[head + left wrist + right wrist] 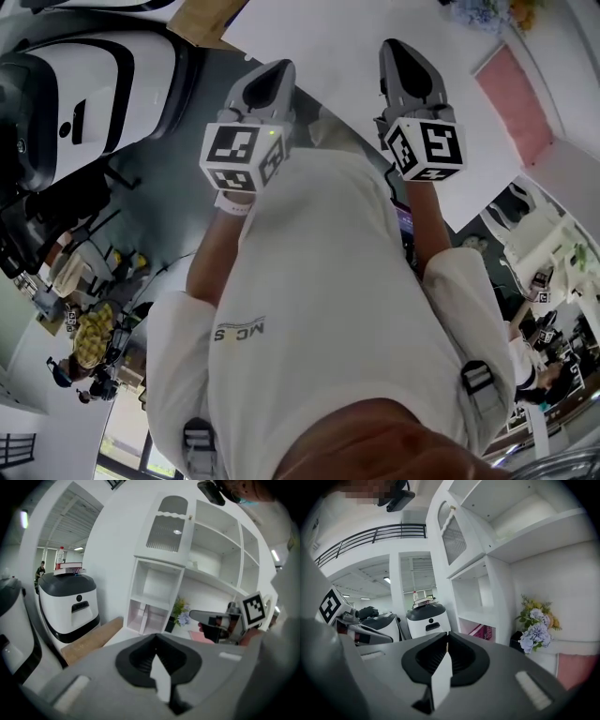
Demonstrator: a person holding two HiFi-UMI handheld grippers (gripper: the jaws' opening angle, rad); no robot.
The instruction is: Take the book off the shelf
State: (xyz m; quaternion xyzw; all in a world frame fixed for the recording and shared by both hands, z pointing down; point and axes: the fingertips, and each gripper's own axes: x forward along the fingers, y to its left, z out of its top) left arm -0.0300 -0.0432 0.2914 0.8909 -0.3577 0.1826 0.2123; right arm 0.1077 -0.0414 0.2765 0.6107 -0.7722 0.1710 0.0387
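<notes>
The white shelf unit [187, 569] stands ahead of both grippers, a little way off. A pink book [480, 631] leans in its lowest open compartment; in the left gripper view the same book [140, 616] looks pale pink. My left gripper [157, 637] is shut with nothing between its pads. My right gripper [446, 637] is also shut and holds nothing. In the head view both grippers are held up in front of a white shirt, the left gripper [272, 70] beside the right gripper [405, 47]. Neither touches the shelf.
A pot of purple and yellow flowers [536, 625] stands right of the book's compartment, with a pink mat [576, 667] beside it. A white and black machine [70, 606] with stacked books on top stands at the left. A wooden board [91, 639] lies near it.
</notes>
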